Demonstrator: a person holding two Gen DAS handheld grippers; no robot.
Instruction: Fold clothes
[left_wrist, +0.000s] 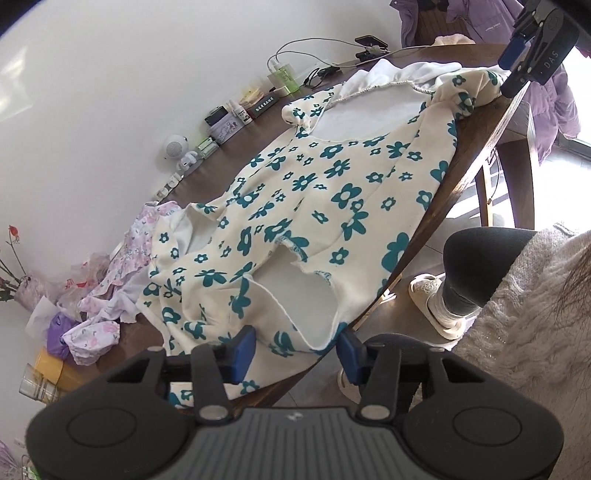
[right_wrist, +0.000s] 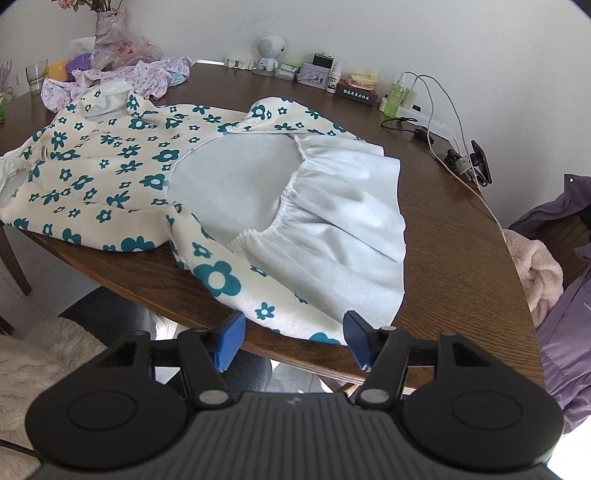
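Note:
A cream garment with teal flowers (left_wrist: 325, 192) lies spread on the dark wooden table (left_wrist: 476, 125), its white lining showing at the waist and hem. My left gripper (left_wrist: 297, 354) is open at the garment's near edge, by the table's front rim. In the right wrist view the same garment (right_wrist: 122, 162) lies with its white elastic waist (right_wrist: 332, 221) turned out. My right gripper (right_wrist: 293, 341) is open just short of the garment's near corner, at the table edge (right_wrist: 461, 332). It also shows in the left wrist view (left_wrist: 517, 62), at the garment's far end.
A pile of pink floral clothes (right_wrist: 147, 75) lies at the far left of the table. Small bottles, boxes, a white speaker (right_wrist: 269, 50) and a charging cable (right_wrist: 443, 110) line the wall side. A purple jacket (right_wrist: 565, 325) hangs on a chair at right. The person's knee (left_wrist: 476, 254) is below the table.

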